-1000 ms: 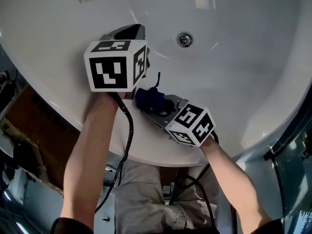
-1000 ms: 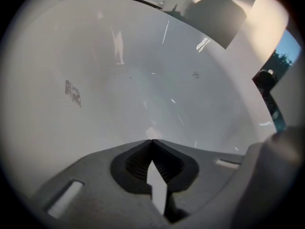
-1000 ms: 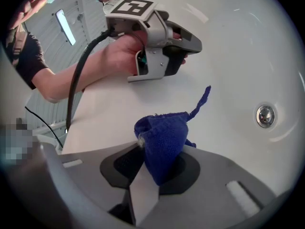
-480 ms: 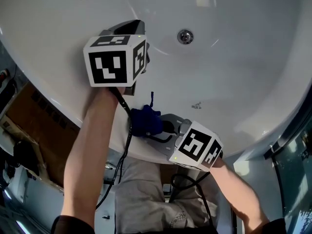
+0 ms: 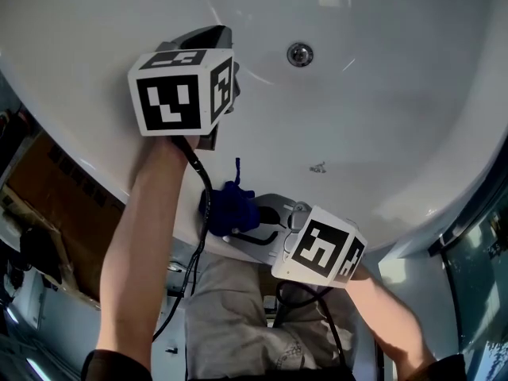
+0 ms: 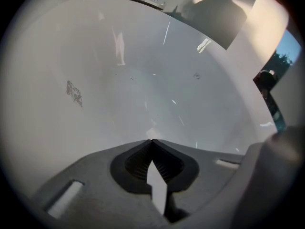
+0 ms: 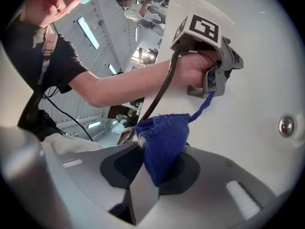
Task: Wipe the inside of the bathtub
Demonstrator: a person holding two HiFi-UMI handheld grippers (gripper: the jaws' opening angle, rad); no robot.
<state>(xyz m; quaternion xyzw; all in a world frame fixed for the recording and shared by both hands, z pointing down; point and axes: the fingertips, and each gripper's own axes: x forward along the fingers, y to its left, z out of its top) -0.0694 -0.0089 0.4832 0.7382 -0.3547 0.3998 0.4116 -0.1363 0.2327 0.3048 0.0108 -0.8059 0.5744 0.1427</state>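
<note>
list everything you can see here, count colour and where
bathtub: one, white, fills the head view
drain: one, silver metal, on the tub surface, top centre
smudges: two, grey, one mid-tub, one at the upper left edge
cloth: one, dark blue with a loose thread, clamped in the right gripper near the tub rim
cable: one, black, hanging from the left gripper
left gripper: one, grey with a black-and-white marker cube, jaws shut and empty, over the tub
right gripper: one, same make, jaws shut on the cloth
forearms: two, bare, lower frame
</note>
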